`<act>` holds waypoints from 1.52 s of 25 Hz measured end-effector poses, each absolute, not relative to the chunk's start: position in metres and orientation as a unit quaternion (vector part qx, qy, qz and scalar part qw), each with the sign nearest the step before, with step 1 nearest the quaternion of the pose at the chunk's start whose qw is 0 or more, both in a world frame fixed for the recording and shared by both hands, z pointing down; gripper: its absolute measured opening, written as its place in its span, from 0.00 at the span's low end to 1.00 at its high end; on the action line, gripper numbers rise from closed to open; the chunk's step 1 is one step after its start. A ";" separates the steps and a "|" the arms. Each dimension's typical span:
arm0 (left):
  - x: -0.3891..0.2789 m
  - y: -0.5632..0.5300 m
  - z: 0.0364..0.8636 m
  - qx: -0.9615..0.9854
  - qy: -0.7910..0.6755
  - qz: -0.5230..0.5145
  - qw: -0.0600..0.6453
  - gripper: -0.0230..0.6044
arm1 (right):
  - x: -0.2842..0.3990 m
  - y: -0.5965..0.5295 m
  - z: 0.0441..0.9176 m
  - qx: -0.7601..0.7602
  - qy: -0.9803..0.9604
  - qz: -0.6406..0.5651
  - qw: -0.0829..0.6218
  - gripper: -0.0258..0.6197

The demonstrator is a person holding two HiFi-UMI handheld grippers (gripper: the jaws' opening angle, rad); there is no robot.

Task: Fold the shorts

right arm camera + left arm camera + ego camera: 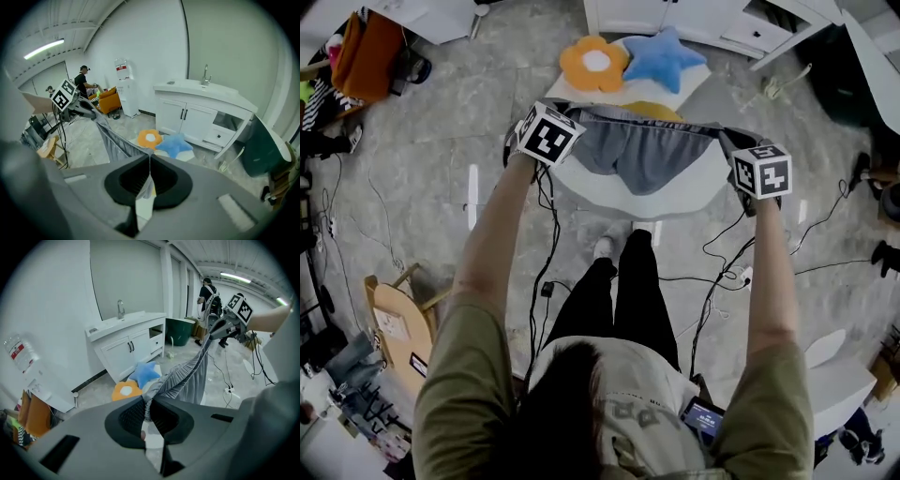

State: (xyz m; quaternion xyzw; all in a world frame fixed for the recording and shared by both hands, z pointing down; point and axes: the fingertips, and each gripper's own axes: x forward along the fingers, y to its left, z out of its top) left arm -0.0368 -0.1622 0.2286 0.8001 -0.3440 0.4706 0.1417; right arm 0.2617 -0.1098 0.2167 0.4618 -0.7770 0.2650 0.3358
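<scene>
Grey marbled floor with loose cables, and a white cabinet point(675, 19) with a sink along the far wall. On the left is a wooden stool point(398, 314). Next, the left gripper point(148, 405) has its jaws clamped on one waistband corner of the shorts point(642, 155), with fabric bunched between the pads. The shorts are grey with a dark waistband. They hang in the air, stretched wide between both grippers, above a white pad point(698, 192) (mat or low table, can't tell). They're clear of the pad, and the legs hang below the waistband. My read: pinching both corners and pulling the waistband taut lets the fabric hang flat and square, so it can be laid down smooth for the first fold. No fold is made yet, so this is early in the task. Past the shorts, at the far end of the pad, an orange flower cushion point(594, 63) lies beside a blue star cushion point(664, 56), out of the work area. The right gripper point(149, 174) is closed on the opposite waistband corner, with a thin edge of cloth nipped between the jaws. Writing: both gripper cubes carry only black-and-white square markers. A bottle point(18, 352) and a dispenser point(123, 70) have red labels, print too small to read. The lettering on the back of the person's shirt isn't legible either.
</scene>
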 end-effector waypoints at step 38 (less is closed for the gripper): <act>-0.069 0.099 0.723 0.741 -0.341 0.511 0.272 0.10 | 0.199 0.140 0.693 0.397 -0.764 0.281 0.423 0.06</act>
